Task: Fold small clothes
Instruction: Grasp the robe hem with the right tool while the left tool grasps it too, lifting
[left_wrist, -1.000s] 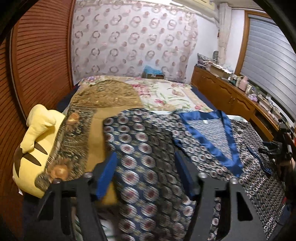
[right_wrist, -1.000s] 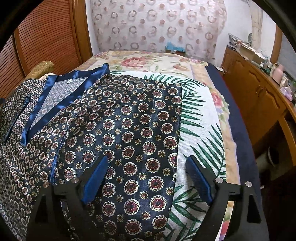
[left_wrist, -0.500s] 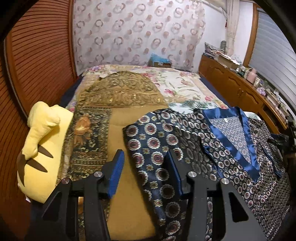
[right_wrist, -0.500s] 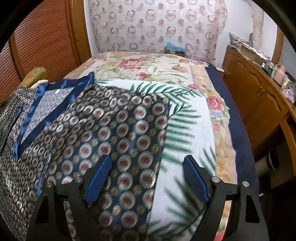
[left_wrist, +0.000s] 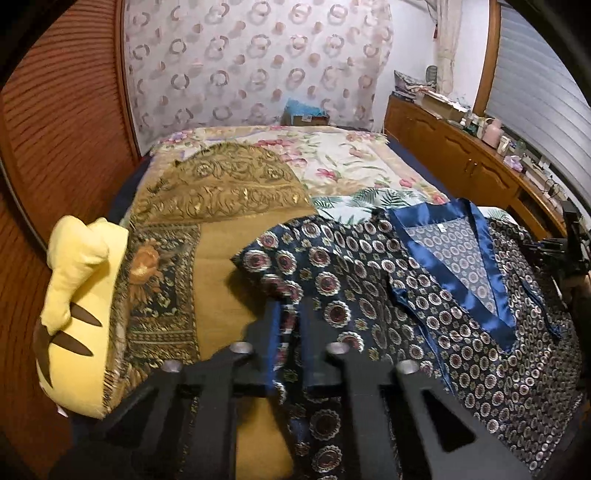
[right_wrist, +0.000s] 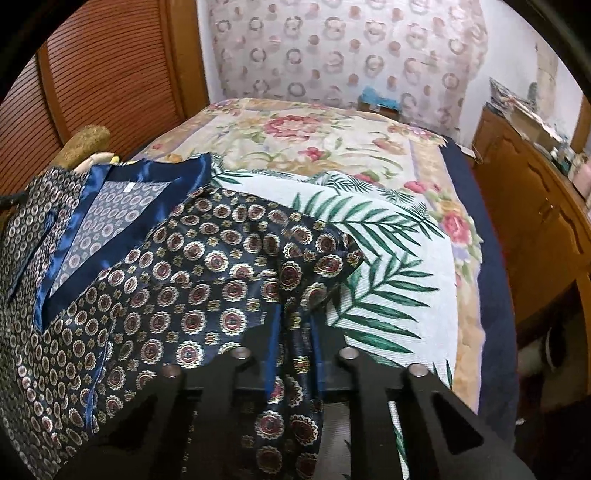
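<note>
A dark blue satin shirt (left_wrist: 424, 295) with round medallion print and a bright blue collar lies spread face up on the bed. It also shows in the right wrist view (right_wrist: 166, 280). My left gripper (left_wrist: 291, 332) is shut on the shirt's left sleeve edge, cloth pinched between the blue pads. My right gripper (right_wrist: 293, 332) is shut on the shirt's right sleeve edge, which bunches up where it is pinched. The shirt's lower hem is out of view.
The bed carries a floral quilt (right_wrist: 332, 147), a palm-leaf cloth (right_wrist: 388, 266) and a gold-brown blanket (left_wrist: 221, 192). A yellow plush pillow (left_wrist: 77, 295) lies at the left. A wooden cabinet (left_wrist: 461, 155) runs along the right; a slatted wooden wall (left_wrist: 55, 129) stands left.
Both grippers moved outward to the sleeve edges and closed on the cloth. They were open above the shirt before. The right sleeve has bunched up at the pinch.
</note>
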